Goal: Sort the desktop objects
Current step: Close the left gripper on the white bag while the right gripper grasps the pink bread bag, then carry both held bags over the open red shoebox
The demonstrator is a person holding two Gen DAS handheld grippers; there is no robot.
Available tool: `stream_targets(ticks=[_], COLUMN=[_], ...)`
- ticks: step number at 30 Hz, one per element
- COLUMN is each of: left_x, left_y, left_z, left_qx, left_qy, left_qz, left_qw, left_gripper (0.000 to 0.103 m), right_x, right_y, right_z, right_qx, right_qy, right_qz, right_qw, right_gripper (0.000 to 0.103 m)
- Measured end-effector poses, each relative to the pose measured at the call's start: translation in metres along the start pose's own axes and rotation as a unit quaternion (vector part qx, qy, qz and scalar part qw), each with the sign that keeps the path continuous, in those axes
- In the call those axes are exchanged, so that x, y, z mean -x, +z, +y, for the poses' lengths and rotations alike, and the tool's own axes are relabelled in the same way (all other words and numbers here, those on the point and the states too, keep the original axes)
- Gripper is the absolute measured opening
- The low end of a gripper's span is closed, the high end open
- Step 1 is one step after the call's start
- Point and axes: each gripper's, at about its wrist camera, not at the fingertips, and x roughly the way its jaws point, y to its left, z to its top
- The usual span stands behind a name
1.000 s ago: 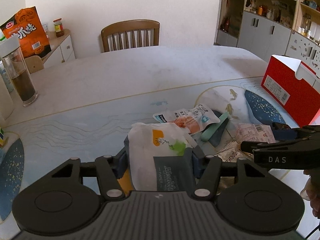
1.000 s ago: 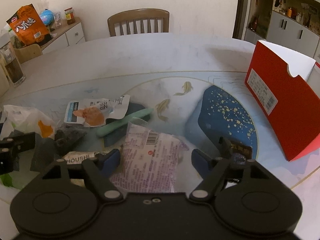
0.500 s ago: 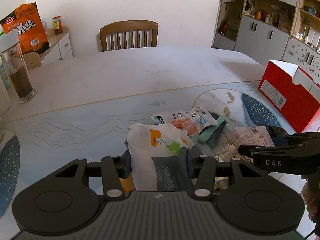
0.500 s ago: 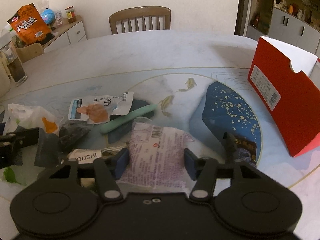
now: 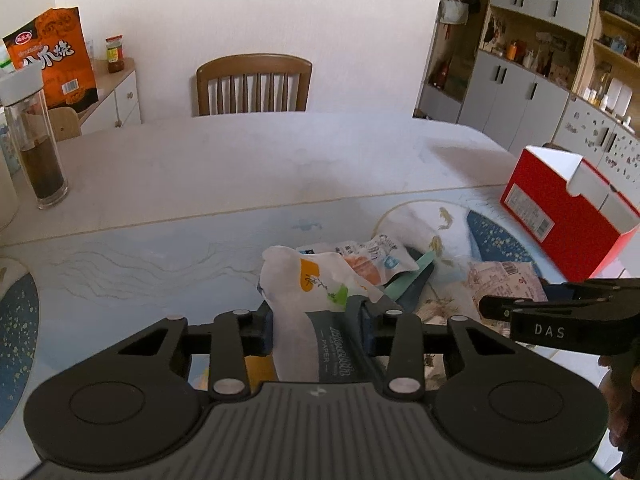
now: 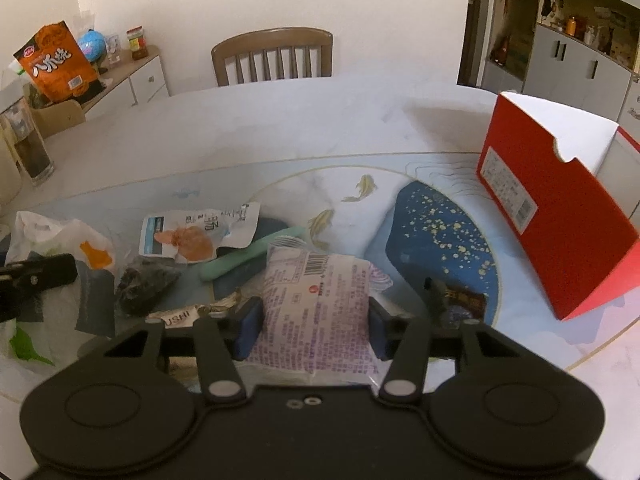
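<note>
Two soft, light packs clamped: tissue pack (image 5: 316,320) in left gripper (image 5: 318,330), pink snack pouch (image 6: 316,312) in right gripper (image 6: 314,326); crushable, likely slippery, best gripped mid-body.

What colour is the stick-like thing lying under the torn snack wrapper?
Mint green stick, plain with no pattern; it shows best in the right wrist view.

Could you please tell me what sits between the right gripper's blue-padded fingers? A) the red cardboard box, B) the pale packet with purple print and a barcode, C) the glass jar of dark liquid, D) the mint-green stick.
B: in the right wrist view, the right gripper has its blue pads pressed against both sides of the pale packet with purple print and a barcode.
</note>
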Motion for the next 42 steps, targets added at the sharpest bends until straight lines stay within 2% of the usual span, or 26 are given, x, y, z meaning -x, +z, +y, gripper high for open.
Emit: stream_targets(ticks=[10,26,42], left_x=[0.022,0.055,0.086], left_y=[0.005,0.008,0.022], left_z=[0.003,-0.004,-0.037], left_qx=[0.017,0.015,-0.002], left_qy=[-0.012,-0.049,-0.104], left_qz=[-0.022,-0.045,-0.07], left_qw=[0.9995,0.9977,0.992], left_gripper=[0.037,0.037,0.037], right_x=[0.02,0.066,0.114], right_y=[0.003,0.005,0.002], right_z=[0.006,0.006,-0.01], right_qx=[0.0,-0.004,0.0], right_qy=[0.005,0.015,0.022], right_qz=[-0.018,-0.049,-0.068], right_qw=[1.0,0.999,0.997], right_gripper=[0.053,0.052,0.052])
